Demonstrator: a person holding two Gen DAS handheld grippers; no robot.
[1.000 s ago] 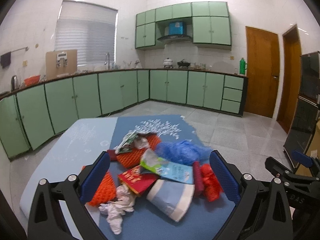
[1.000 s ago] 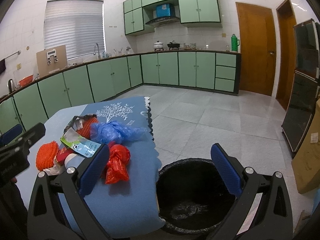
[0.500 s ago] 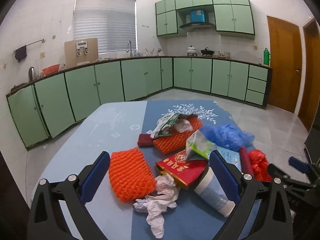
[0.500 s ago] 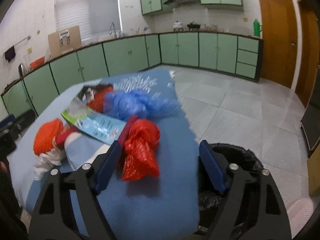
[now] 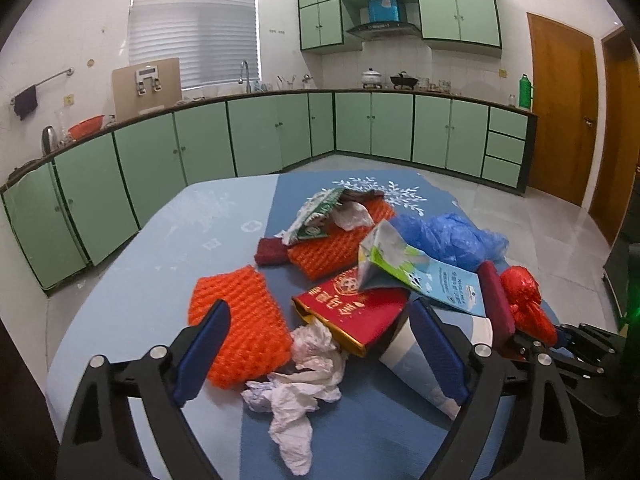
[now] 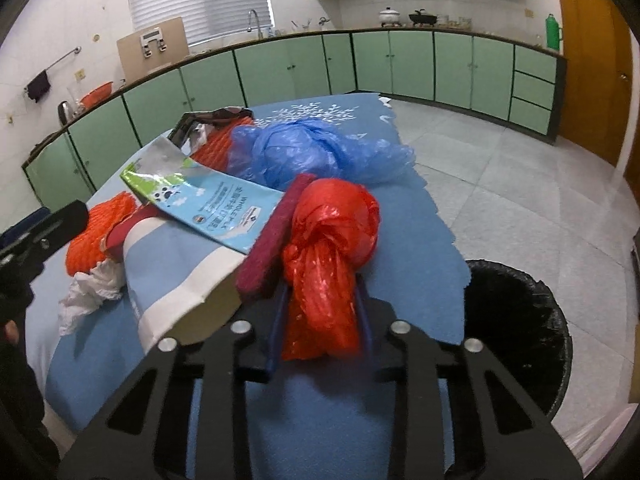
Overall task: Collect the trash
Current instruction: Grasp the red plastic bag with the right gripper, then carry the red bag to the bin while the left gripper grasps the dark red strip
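Fingers of the right gripper [image 6: 320,322] had just been closing and were seen pressed on either side of the knotted red plastic bag [image 6: 332,252], which lay at the near edge of the heap on the blue-covered counter [image 6: 400,240]; the left gripper [image 5: 320,356] was held with its fingers spread wide, nothing gripped, the crumpled white tissue [image 5: 304,376] lying between them, untouched.

Ordered from largest risk to smallest, the following could have gone wrong. The black-lined bin [image 6: 516,340] stood on the floor just beside the counter edge, so a bag carried short or let go early would likely have landed on the tiles. Only the lower tail of the bag appeared to be pinched (thin, slippery film), and it could have slid out once lifted. The maroon pad [image 6: 272,236] was touching the bag's left side, and with the blue-and-green packet [image 6: 216,204] resting against that pad, both might have been dragged or tipped off as the bag was pulled away. The paper cup [image 6: 176,276] lay on its side just beside the fingers and could have been nudged into a roll. On the left side, the wide fingers straddled tissue, with the orange mesh [image 5: 240,328] and the red packet [image 5: 352,312] close by, so more than one piece might have been caught at closing.
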